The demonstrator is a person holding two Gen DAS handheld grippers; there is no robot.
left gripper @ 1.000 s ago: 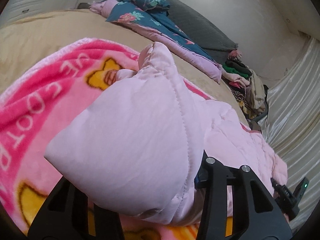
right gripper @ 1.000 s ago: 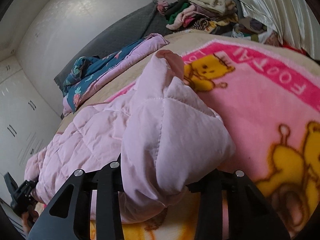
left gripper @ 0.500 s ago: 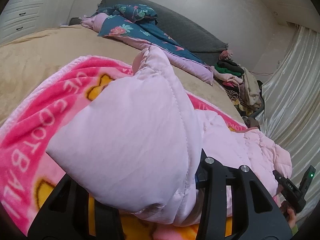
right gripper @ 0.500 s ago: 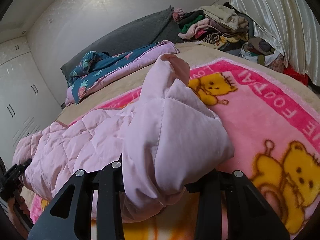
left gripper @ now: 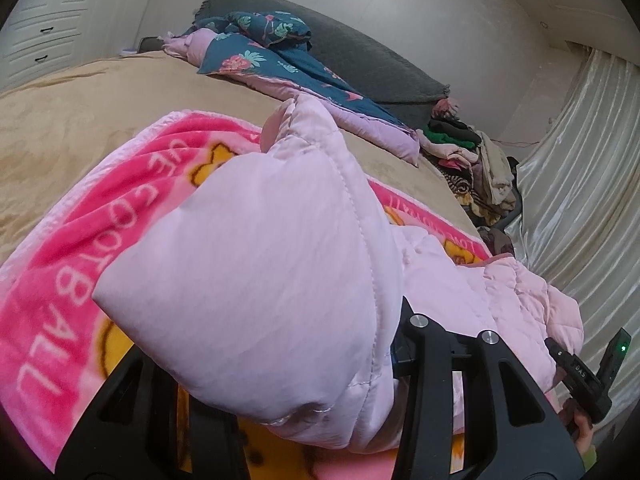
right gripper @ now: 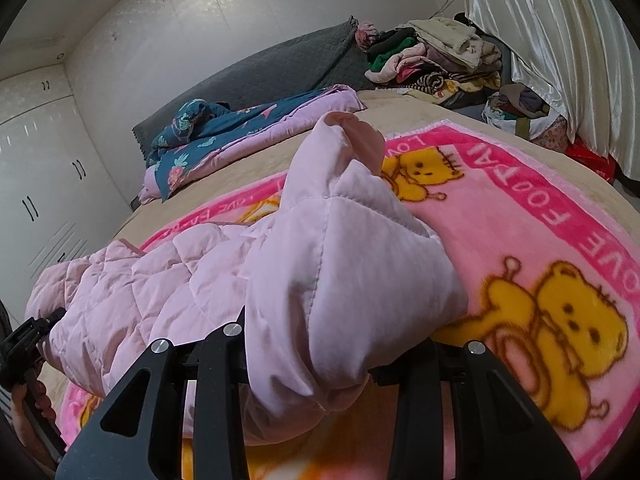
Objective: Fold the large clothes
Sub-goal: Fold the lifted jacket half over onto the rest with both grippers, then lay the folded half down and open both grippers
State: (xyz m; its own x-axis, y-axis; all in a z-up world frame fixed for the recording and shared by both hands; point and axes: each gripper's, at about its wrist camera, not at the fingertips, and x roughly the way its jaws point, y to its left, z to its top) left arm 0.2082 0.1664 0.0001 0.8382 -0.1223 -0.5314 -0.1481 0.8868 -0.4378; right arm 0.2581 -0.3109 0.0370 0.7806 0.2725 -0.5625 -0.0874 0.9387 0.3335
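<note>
Between both claws' fingers, pink jacket (left gripper: 280, 280).

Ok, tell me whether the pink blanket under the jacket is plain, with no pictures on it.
No, the pink blanket under the pink puffer jacket carries yellow bears and white lettering.

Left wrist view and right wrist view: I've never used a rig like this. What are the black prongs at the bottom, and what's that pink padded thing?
No robot here: a person carries a hand-held gripper in each hand, each with a fisheye camera looking along its fingers. The prongs are those fingers. The left hand-held gripper and the right hand-held gripper each pinch part of a pale pink quilted jacket. It lies on a pink bear-print blanket spread over a tan bedcover. A clothes pile sits beyond.
</note>
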